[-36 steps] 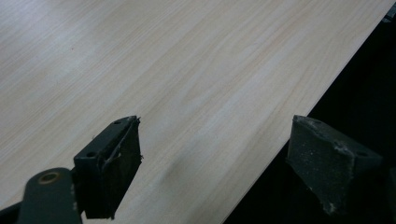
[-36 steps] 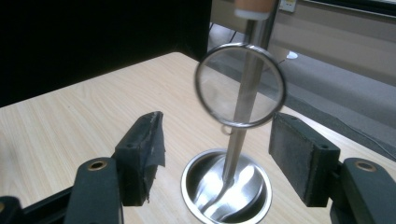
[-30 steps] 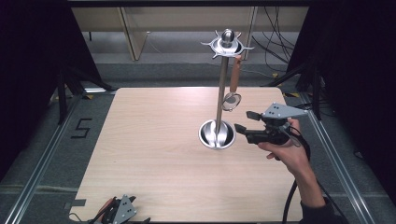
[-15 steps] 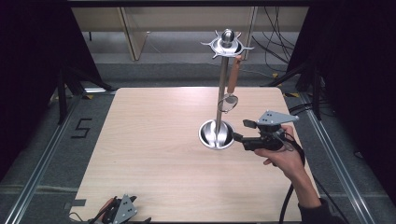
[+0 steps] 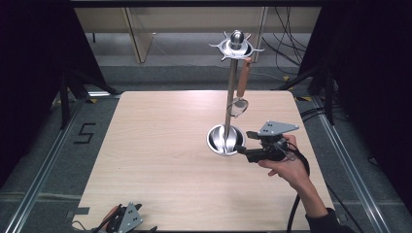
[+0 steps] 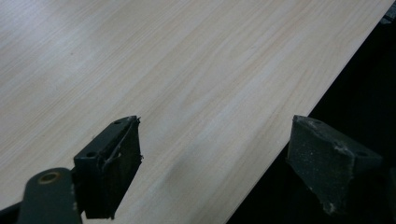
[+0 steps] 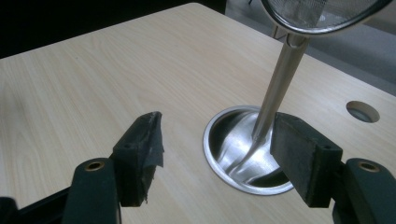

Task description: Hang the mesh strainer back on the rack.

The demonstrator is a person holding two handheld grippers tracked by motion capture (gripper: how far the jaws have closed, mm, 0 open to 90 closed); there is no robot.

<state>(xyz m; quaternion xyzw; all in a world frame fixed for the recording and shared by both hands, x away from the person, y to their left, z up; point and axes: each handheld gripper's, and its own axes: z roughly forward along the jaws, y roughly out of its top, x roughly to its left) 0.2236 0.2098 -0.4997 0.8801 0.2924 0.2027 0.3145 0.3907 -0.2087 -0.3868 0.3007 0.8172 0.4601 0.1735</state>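
Steel utensil stand [image 5: 228,111] with round dished base: right gripper [image 5: 243,143] just beside it, jaws spread; left gripper [image 6: 215,172] jaws spread too.

1. A tall steel utensil stand with round dished base [image 5: 225,141] sits right of centre on the pale wooden tabletop [image 5: 155,160].
2. A small wood-handled mesh strainer [image 5: 239,99] hangs from the stand's top ring, right of the pole.
3. The right tongs [image 5: 241,142] lie just right of the base.
4. The left tongs [image 5: 121,222] rest at the tabletop's near edge.

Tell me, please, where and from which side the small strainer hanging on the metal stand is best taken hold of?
Grip the strainer by its brown handle, midway along, coming in level from the person's right, where the right tongs already are. The handle hangs upright from a hook of the stand, clear of the pole; the round mesh bowl would likely slip or dent.
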